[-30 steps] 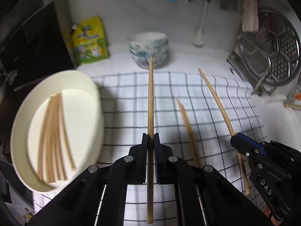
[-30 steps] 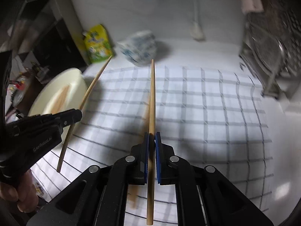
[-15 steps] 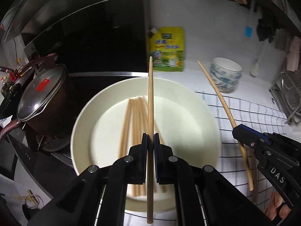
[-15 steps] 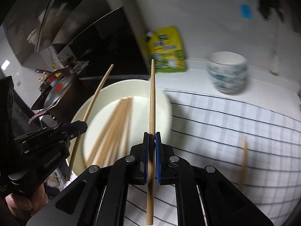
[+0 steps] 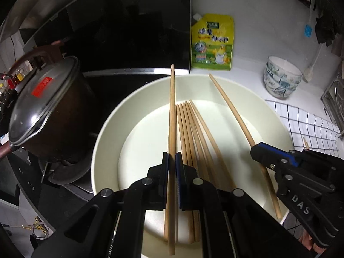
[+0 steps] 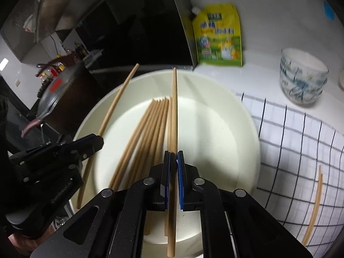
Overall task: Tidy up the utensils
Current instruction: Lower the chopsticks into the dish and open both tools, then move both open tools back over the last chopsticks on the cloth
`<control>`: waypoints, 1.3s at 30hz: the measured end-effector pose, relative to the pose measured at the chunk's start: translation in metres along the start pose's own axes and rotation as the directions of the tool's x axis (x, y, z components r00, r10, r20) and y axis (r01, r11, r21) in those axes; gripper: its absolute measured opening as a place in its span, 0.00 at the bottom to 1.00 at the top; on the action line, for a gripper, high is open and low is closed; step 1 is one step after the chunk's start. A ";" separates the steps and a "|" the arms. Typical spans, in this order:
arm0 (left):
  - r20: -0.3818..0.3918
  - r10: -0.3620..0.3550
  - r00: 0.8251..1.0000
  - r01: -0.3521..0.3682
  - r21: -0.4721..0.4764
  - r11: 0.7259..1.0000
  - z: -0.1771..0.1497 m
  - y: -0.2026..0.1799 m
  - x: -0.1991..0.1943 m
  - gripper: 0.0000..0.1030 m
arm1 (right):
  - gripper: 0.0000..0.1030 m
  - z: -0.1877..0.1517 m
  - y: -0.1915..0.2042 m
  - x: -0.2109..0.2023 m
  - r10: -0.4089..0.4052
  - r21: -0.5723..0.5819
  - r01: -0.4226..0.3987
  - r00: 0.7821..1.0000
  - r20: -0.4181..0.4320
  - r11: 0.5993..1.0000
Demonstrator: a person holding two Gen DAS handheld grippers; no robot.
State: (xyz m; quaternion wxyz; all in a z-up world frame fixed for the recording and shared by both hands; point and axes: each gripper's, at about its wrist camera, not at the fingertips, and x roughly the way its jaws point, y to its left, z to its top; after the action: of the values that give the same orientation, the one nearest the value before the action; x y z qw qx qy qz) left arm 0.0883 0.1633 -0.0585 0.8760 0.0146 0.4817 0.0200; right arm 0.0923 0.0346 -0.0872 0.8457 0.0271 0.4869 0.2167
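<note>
A cream plate [image 5: 268, 116] [image 6: 236, 129] holds several wooden chopsticks [image 5: 193, 133] [image 6: 146, 133] lying side by side. My left gripper [image 5: 171, 159] is shut on one chopstick [image 5: 172, 107] and holds it above the plate's left half. It also shows in the right wrist view [image 6: 94, 144]. My right gripper [image 6: 173, 159] is shut on another chopstick [image 6: 174, 107] above the plate, just right of the pile. It also shows in the left wrist view [image 5: 258, 148] with its chopstick [image 5: 232, 107]. One more chopstick [image 6: 314, 206] lies on the checked cloth [image 6: 301, 142].
A lidded dark pot [image 5: 43, 107] stands on the black stove left of the plate. A yellow pouch [image 5: 212, 43] leans on the white wall. Stacked patterned bowls [image 5: 281, 77] stand behind the cloth. A metal rack [image 5: 335, 99] is at the far right.
Both grippers have swung left from the checked cloth to above the plate, each still holding its chopstick. The plate now fills the middle of both views.
</note>
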 end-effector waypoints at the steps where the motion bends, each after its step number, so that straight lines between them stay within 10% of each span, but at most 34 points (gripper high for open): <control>1: -0.005 -0.001 1.000 0.001 0.001 1.000 -0.001 0.000 0.001 0.07 | 0.06 -0.001 -0.001 0.002 -0.003 0.005 0.003 1.000 -0.008 1.000; 7: -0.015 -0.020 1.000 0.020 -0.011 1.000 -0.002 0.006 0.003 0.09 | 0.07 -0.004 -0.003 0.003 -0.020 0.022 0.021 1.000 -0.013 1.000; 20: 0.010 -0.013 1.000 0.013 -0.060 0.998 -0.005 0.016 -0.016 0.64 | 0.22 -0.012 -0.003 -0.025 -0.050 0.018 0.049 0.998 0.037 0.999; 39: 0.057 -0.051 0.997 0.054 -0.043 0.998 -0.017 -0.023 -0.055 0.72 | 0.29 -0.045 -0.027 -0.087 -0.103 0.044 0.100 0.990 0.097 0.994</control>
State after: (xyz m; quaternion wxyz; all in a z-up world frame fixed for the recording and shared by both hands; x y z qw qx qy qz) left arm 0.0452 0.1373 -0.0223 0.8895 -0.0171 0.4566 0.0072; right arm 0.0265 -0.0312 -0.0467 0.8780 0.0297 0.4493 0.1621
